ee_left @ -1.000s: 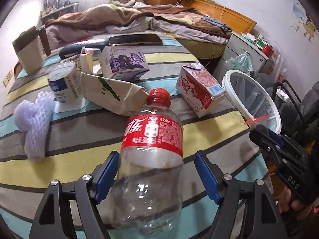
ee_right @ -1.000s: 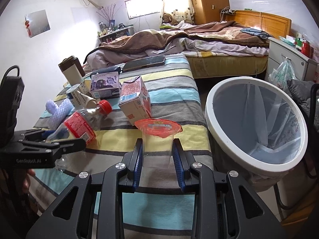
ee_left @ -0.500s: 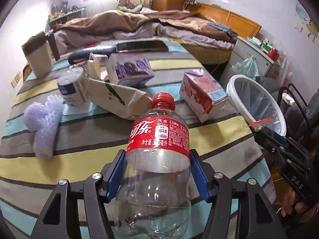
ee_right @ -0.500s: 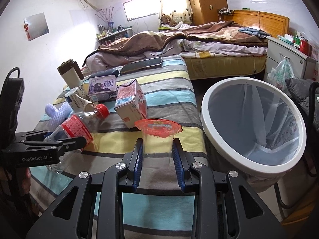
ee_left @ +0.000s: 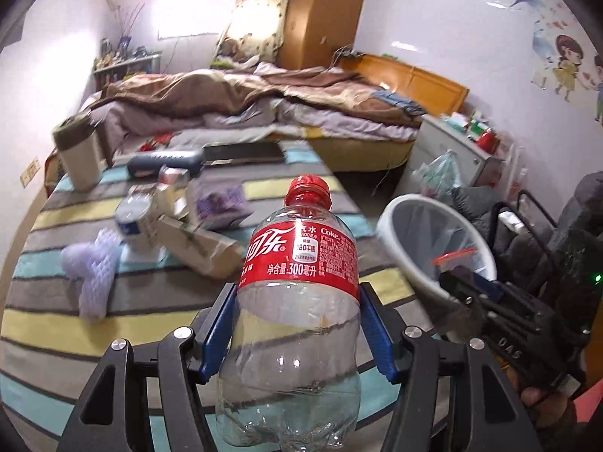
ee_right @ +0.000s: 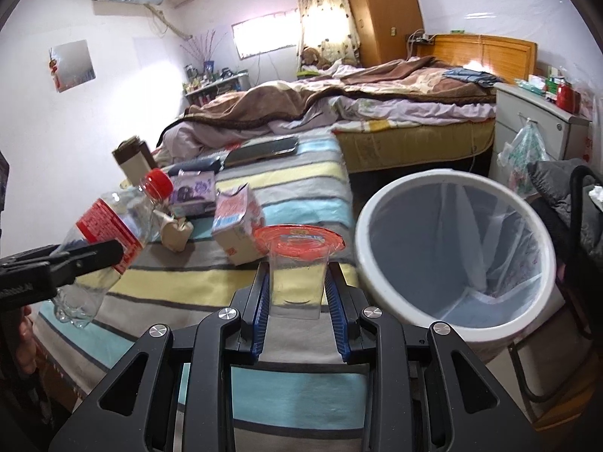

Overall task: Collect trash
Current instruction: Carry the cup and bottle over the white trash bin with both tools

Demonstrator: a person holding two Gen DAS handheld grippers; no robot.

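My left gripper (ee_left: pixel 297 324) is shut on an empty clear Coke bottle (ee_left: pixel 297 301) with a red label and cap, held up above the striped table; the bottle also shows at the left of the right wrist view (ee_right: pixel 109 226). My right gripper (ee_right: pixel 297 293) is shut on a clear plastic cup (ee_right: pixel 297 271) with a red foil lid, held near the table's edge. The white trash bin (ee_right: pixel 456 248) with a clear liner stands just right of the cup; it also shows in the left wrist view (ee_left: pixel 433 241).
On the striped table (ee_right: pixel 301 180) lie a red-and-white carton (ee_right: pixel 237 226), a purple box (ee_right: pixel 192 192), a beige paper bag (ee_left: pixel 199 245), a blue-labelled can (ee_left: pixel 132 222) and a white foam net (ee_left: pixel 90 275). A bed stands behind, a nightstand (ee_right: pixel 542 120) at the right.
My left gripper closed on the bottle and lifted it off the table, tilting upward. My right gripper kept the cup and shifted slightly toward the bin.
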